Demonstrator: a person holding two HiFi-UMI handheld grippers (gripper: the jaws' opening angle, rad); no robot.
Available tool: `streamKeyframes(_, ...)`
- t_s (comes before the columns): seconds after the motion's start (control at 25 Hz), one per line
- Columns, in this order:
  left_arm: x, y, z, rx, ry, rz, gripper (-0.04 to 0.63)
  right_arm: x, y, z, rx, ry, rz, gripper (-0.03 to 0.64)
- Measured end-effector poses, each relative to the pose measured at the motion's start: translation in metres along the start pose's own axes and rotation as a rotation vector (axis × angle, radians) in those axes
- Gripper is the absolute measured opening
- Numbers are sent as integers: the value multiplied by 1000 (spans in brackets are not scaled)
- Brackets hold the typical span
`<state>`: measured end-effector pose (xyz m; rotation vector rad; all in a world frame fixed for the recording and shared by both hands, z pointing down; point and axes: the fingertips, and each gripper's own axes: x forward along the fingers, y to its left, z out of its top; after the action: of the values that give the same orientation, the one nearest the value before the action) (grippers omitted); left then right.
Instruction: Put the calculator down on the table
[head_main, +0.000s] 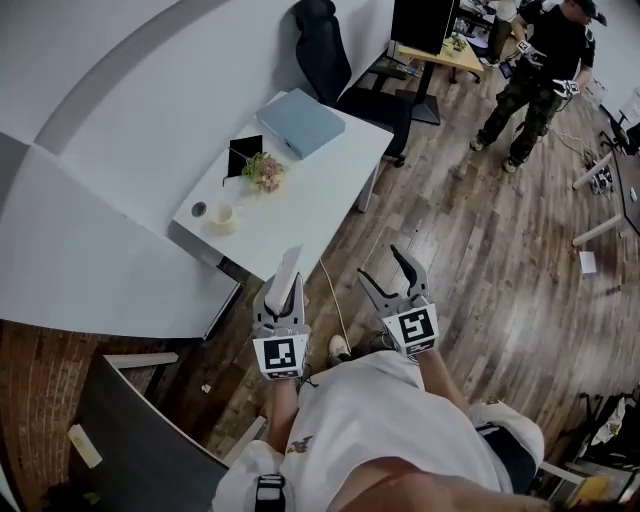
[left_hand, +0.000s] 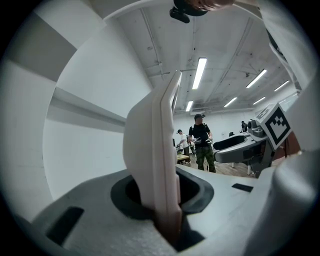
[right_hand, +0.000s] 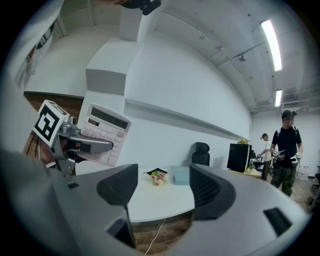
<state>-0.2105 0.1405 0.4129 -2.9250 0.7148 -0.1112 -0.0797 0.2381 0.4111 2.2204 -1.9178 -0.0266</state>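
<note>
My left gripper (head_main: 286, 296) is shut on a white calculator (head_main: 288, 272), which it holds on edge near the front corner of the white table (head_main: 320, 190). In the left gripper view the calculator (left_hand: 155, 165) stands upright between the jaws, seen edge-on. The right gripper view shows its keys and display (right_hand: 105, 134) at the left, clamped in the left gripper (right_hand: 82, 146). My right gripper (head_main: 392, 272) is open and empty, over the wooden floor to the right of the table corner. The right gripper (right_hand: 162, 187) points at the table.
On the table lie a blue-grey folder (head_main: 300, 122), a small flower bunch (head_main: 264, 172), a black card (head_main: 245, 152) and a cup (head_main: 223, 214). A black office chair (head_main: 335, 60) stands behind it. A cable (head_main: 335, 295) hangs off the front edge. A person (head_main: 535, 75) stands far right.
</note>
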Motion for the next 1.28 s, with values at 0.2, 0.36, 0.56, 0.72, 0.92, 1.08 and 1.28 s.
streamKeyframes(0.2, 12, 7, -1, -6, 0, -9, 87, 12, -5, 0, -7, 5, -10, 322)
streamKeyframes(0.36, 22, 15, -7, -12, 3, -13, 88, 26, -9, -2, -9, 13, -14, 316)
streamKeyframes(0.56, 37, 24, -9, -16, 3, -6, 87, 41, -16, -2, -14, 16, -12, 311)
streamKeyframes(0.72, 53, 27, -9, -15, 3, 3, 87, 54, -30, -4, -8, 13, -11, 307)
streamKeyframes(0.92, 81, 34, -9, -8, 11, 15, 87, 79, -50, -5, -3, 6, -2, 301)
streamKeyframes(1.08, 106, 38, -6, 2, 17, 30, 87, 97, -69, -5, 6, 5, 11, 296)
streamKeyframes(1.28, 135, 38, -2, 10, 25, 43, 87, 117, -96, -6, 11, -1, 21, 288)
